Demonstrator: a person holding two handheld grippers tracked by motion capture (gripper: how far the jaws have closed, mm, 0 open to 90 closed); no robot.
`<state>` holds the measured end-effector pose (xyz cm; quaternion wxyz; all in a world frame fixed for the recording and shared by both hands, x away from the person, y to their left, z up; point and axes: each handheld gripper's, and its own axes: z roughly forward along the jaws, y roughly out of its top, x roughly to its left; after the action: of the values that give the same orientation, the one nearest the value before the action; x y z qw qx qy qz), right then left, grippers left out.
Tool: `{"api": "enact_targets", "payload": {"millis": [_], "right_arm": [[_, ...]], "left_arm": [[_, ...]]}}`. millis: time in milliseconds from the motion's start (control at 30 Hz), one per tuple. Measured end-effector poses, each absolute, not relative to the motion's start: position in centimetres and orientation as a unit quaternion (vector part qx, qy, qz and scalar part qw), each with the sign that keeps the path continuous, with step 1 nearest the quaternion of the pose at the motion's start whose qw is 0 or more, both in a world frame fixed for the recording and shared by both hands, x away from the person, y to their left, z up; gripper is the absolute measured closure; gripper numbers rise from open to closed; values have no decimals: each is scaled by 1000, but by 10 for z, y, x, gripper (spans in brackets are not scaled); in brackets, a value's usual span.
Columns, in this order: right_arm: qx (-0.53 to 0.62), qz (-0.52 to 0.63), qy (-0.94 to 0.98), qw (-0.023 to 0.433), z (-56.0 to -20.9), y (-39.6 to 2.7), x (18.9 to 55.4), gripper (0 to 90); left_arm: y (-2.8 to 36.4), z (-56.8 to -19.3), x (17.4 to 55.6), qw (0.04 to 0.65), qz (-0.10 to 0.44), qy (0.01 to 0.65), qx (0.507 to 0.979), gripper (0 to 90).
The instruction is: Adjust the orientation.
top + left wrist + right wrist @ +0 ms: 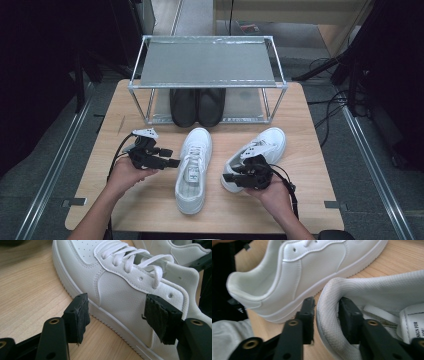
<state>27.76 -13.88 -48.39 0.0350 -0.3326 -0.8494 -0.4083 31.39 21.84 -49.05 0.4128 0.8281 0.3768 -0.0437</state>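
Two white sneakers are lying on the wooden surface (150, 200), in front of a metal shoe rack (207, 80) that is holding a pair of black shoes (197, 106) on its lower shelf.

The left sneaker (193, 167) is sitting near the middle of the surface, toe pointing toward the rack, heel toward the person. The left gripper (172, 162) is sitting just beside its outer side near the laces, in the person's left hand (125, 176). In the left gripper view the jaws are standing wide apart and released: one pad is hanging over the bare surface by the sole, the other is sitting against the padded collar of that sneaker (120, 290). It is gripping nothing.

The right sneaker (260, 147) is lying angled, toe toward the far right. The right gripper (230, 177), held by the right hand (275, 196), is at its heel. In the right gripper view the jaws are straddling the heel collar (329, 307), one pad outside, one inside the shoe. A small gap is showing at the outer pad, so the collar is between the jaws, not clamped.
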Motion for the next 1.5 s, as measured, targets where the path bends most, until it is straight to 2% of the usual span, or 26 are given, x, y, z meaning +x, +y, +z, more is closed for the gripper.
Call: {"api": "enact_targets", "payload": {"millis": [167, 333, 433, 567, 667, 733, 833, 1033, 1133, 1500], "right_arm": [[-332, -444, -831, 35, -469, -152, 277, 634], [-343, -460, -819, 5, -452, -174, 280, 774], [-362, -462, -810, -9, -448, -190, 288, 854], [-374, -464, -802, -37, -443, -206, 296, 899], [-394, -465, -791, -54, -441, -218, 307, 900], [-411, -459, -785, -65, -443, -226, 317, 900], [-426, -454, -780, -68, -447, -230, 328, 900], [-442, -432, -782, -84, -460, -224, 358, 900], [-440, -426, -787, -75, -468, -217, 365, 900], [-419, -419, -803, -67, -477, -204, 358, 900]], "left_arm": [[220, -490, 314, 413, -42, 380, 827, 370], [219, -490, 314, 415, -43, 379, 826, 386], [220, -489, 315, 416, -66, 397, 816, 416], [222, -487, 315, 433, -77, 391, 808, 593], [223, -484, 313, 440, -65, 389, 807, 714], [223, -483, 313, 435, -64, 385, 811, 784], [222, -482, 314, 428, -67, 385, 815, 844], [220, -483, 317, 426, -48, 389, 815, 864], [221, -485, 317, 425, -52, 391, 815, 864], [221, -490, 318, 419, -51, 393, 817, 850]]}}
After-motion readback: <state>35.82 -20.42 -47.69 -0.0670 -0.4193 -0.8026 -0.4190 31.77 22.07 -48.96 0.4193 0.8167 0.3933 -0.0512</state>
